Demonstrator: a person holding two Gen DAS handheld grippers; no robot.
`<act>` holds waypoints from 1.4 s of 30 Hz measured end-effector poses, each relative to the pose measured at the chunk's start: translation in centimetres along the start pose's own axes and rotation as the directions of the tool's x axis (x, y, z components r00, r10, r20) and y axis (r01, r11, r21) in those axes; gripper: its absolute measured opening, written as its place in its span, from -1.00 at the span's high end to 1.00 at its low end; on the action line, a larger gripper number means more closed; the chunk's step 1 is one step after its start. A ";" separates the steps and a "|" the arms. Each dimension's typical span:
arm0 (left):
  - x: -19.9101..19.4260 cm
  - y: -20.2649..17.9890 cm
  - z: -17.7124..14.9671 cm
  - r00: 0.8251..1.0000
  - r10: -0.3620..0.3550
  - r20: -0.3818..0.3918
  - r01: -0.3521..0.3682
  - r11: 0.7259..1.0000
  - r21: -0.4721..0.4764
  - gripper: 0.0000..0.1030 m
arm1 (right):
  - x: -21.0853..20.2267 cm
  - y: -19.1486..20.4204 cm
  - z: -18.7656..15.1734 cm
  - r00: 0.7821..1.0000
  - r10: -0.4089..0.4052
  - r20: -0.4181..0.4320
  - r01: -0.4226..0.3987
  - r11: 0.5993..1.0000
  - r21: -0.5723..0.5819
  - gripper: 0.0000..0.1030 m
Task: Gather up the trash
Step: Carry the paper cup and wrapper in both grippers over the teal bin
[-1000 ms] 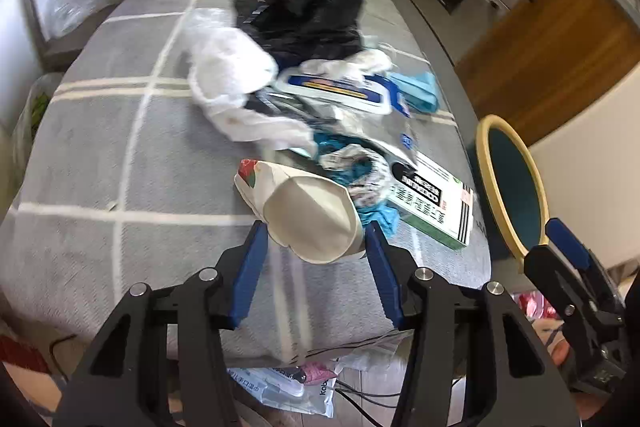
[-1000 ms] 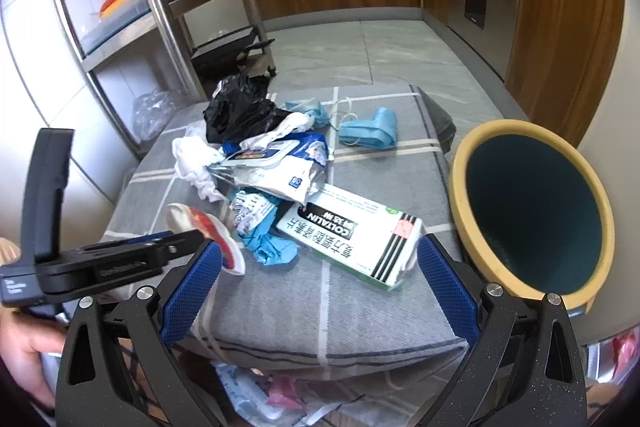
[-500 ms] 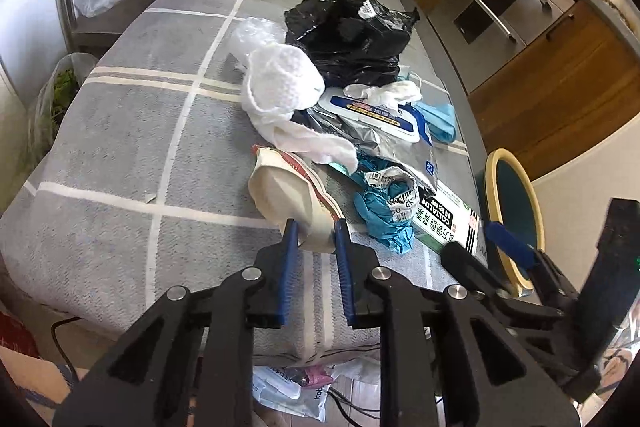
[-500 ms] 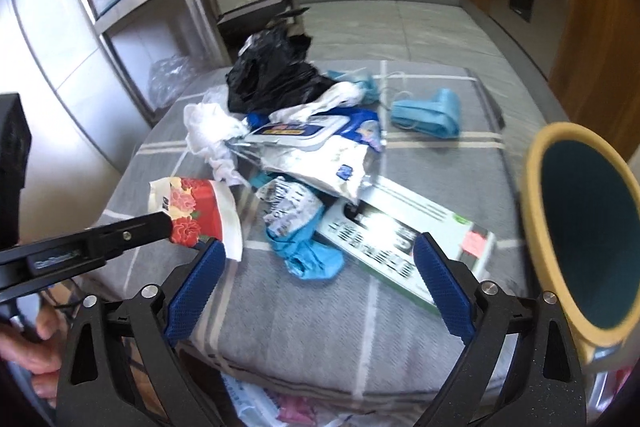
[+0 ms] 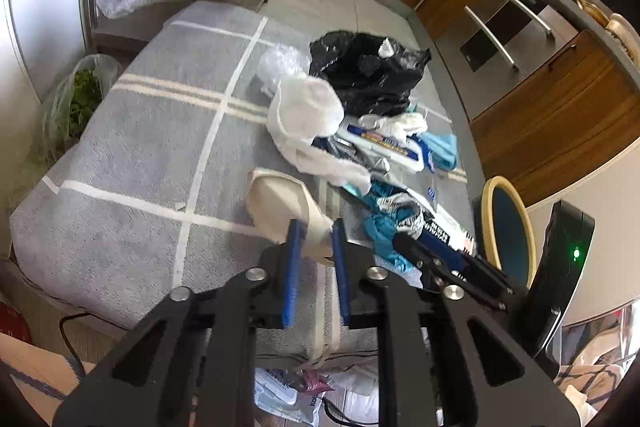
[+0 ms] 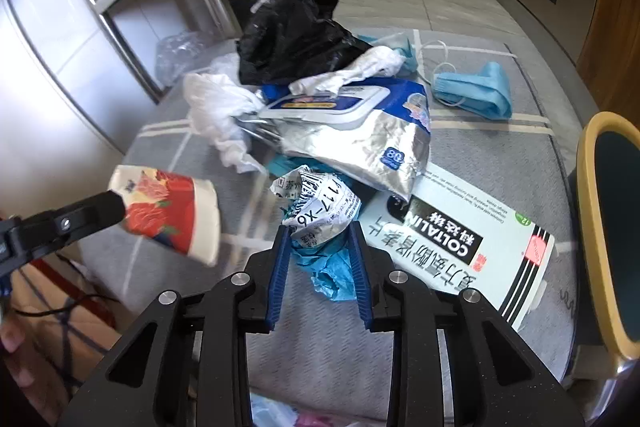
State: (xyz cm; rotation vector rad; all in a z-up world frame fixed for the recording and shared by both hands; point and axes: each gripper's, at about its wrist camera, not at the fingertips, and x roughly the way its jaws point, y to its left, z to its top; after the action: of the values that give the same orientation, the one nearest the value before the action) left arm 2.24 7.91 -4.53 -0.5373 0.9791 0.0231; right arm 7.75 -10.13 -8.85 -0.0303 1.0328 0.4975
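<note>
Count, trash on the counter (image 5: pixel 132 131):
- paper cup (image 6: pixel 172 211), floral print: 1
- black plastic bag (image 6: pixel 292 35): 1
- wet-wipes pack (image 6: pixel 360 131): 1
- medicine box (image 6: pixel 460 239): 1
- blue face mask (image 6: pixel 476 91): 1
- crumpled printed paper (image 6: pixel 316 203): 1
- white plastic bag (image 5: pixel 308 111): 1

Beside the counter:
- yellow-rimmed bin (image 6: pixel 600 227): 1

Tools: 2, left tool (image 5: pixel 314 251), right tool (image 6: pixel 318 255).

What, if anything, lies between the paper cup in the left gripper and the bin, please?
The right gripper and the trash pile, with the white box, lie between the paper cup and the bin; the cup would have to go over them.
</note>
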 end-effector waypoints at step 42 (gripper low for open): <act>4.8 -1.9 1.7 0.952 0.262 -0.161 -0.194 0.918 0.347 0.32 | -11.5 -2.5 -2.1 0.978 0.074 0.193 -0.101 0.986 0.132 0.41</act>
State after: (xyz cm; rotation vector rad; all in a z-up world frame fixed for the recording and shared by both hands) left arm 6.84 5.97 -6.79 -0.1156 1.2157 0.0143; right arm 2.33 -17.26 -0.93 0.1853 0.8845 0.4964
